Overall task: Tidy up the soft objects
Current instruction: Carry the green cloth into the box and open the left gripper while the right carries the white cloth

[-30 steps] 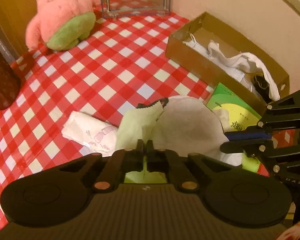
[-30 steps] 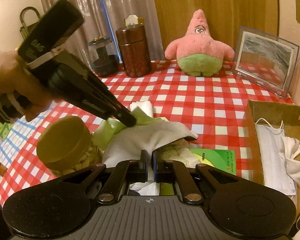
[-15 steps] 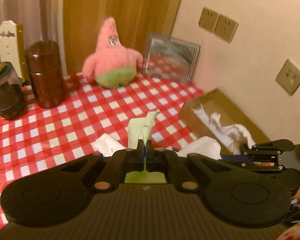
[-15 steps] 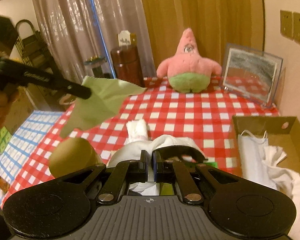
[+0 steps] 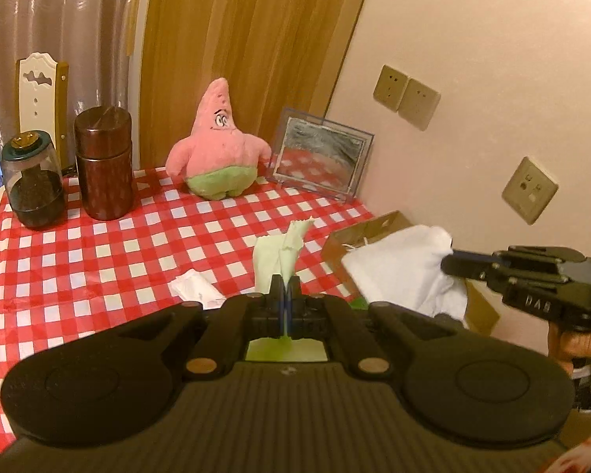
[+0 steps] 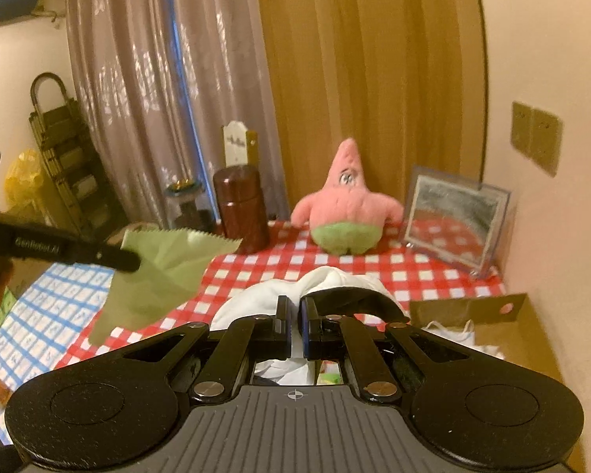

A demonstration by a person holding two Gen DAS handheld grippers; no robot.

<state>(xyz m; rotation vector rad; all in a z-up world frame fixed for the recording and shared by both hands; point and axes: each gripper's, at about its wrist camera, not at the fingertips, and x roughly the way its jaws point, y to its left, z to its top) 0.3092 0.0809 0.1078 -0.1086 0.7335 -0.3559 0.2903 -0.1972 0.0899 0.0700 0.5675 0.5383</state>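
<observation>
Red-and-white checked tablecloth (image 5: 110, 244) underfoot. Left gripper (image 5: 284, 287) clamps green cloth (image 5: 281, 256); right gripper (image 6: 293, 315) clamps white cloth (image 6: 256, 299). Right of its fingers, cardboard box (image 6: 469, 309) holds white fabric, possibly a mask. Beyond: glass jar (image 5: 33, 181) with dark contents, brown canister (image 5: 104, 169). Left gripper reads "GenRobot.AI".

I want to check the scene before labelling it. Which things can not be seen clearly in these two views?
- Box contents: right view, cut by the gripper body and the edge.
- White cloth: right view, lower part behind the right gripper.
- Packet: left view, print too small.
- Green cloth: right view, blurred.
</observation>
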